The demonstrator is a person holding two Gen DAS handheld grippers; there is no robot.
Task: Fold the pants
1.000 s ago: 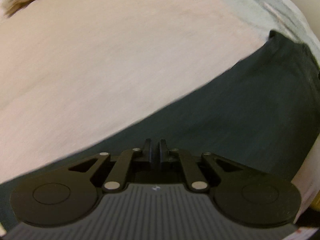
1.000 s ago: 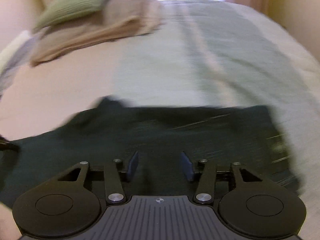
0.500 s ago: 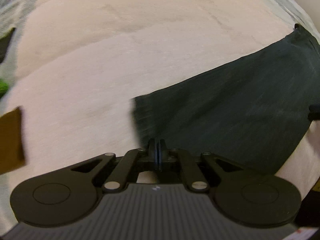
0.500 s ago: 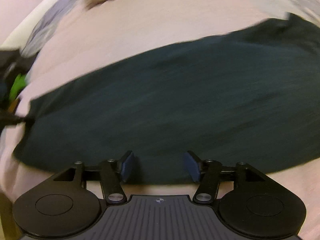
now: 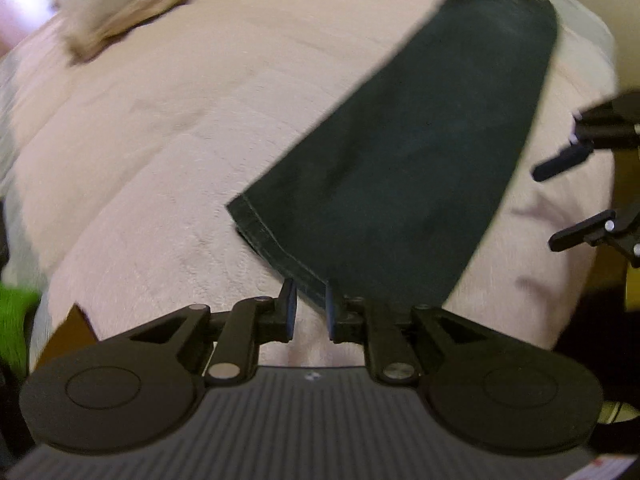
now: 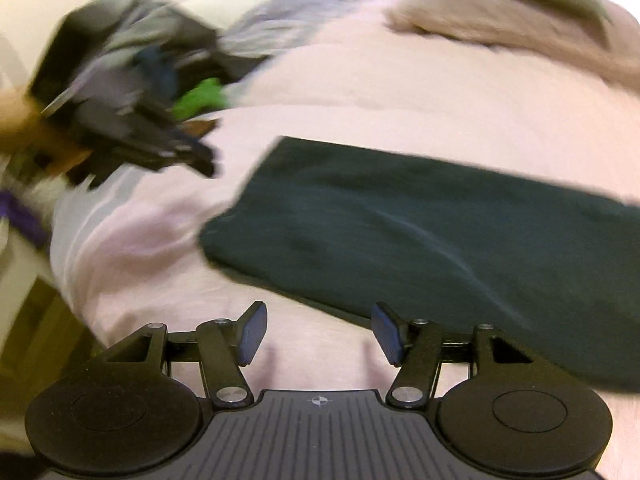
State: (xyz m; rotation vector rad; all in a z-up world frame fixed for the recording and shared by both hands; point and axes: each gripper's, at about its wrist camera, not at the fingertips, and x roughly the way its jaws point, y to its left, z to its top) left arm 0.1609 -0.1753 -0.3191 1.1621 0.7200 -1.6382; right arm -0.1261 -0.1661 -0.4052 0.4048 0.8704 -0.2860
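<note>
The right gripper (image 6: 318, 334) sits low in the right wrist view, its blue-padded fingers (image 6: 253, 332) spread wide with nothing between them; just beyond lie the dark green folded pants (image 6: 420, 236), flat on a pale pink bedspread (image 6: 400, 92); at upper left the black left gripper (image 6: 160, 140), blurred, hangs apart from the pants' near end; a tan folded blanket (image 6: 500, 36) lies at the far right.

Black tongs (image 6: 318, 332) with blue pads (image 6: 253, 334), silver screws, ribbed housing.
</note>
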